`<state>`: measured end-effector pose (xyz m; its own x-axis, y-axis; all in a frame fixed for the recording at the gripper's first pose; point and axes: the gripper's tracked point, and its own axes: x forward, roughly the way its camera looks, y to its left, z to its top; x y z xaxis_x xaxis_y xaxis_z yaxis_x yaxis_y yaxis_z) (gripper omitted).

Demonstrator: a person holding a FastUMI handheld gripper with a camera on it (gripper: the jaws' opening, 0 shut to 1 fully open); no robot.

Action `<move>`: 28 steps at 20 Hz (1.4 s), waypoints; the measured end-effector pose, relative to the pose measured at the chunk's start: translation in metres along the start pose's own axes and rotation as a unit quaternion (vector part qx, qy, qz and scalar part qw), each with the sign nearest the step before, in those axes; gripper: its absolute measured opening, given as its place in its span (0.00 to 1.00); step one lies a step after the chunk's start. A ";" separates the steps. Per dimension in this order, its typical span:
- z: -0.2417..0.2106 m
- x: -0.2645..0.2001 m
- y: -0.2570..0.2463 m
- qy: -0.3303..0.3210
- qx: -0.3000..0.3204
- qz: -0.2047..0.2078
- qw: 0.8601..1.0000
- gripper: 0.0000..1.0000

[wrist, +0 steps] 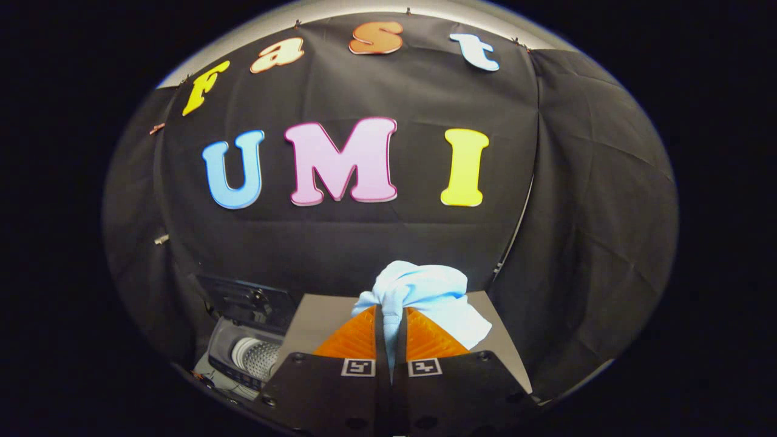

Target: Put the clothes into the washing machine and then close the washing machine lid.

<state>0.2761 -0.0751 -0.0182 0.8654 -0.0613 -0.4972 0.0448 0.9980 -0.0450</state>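
While the washer (246,355) sits low to the left of us, lid up and drum showing, we hold the cloth (425,297) in the tongs (390,325), both fingers pinching it, its bulk bunched just ahead of the tips and spilling right. We judge the carry must swing left and down toward the drum.

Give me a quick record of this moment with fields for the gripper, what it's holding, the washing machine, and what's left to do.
gripper: gripper, jaws closed on the cloth, held up in front of the booth wall
held item: light blue cloth, bunched, bulging out above and to the right of the jaws
washing machine: washing machine below and left of the jaws, lid up, drum visible
remaining: cloth not yet in the drum; lid not yet closed
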 end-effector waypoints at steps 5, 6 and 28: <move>0.038 -0.047 0.060 -0.032 -0.006 0.061 0.998 0.05; 0.046 -0.051 0.074 -0.038 -0.009 0.072 0.997 0.05; -0.093 0.049 0.401 0.032 -0.079 0.372 0.924 0.05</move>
<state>0.2905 0.3208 -0.1413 0.5953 0.6352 -0.4921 -0.6289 0.7495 0.2068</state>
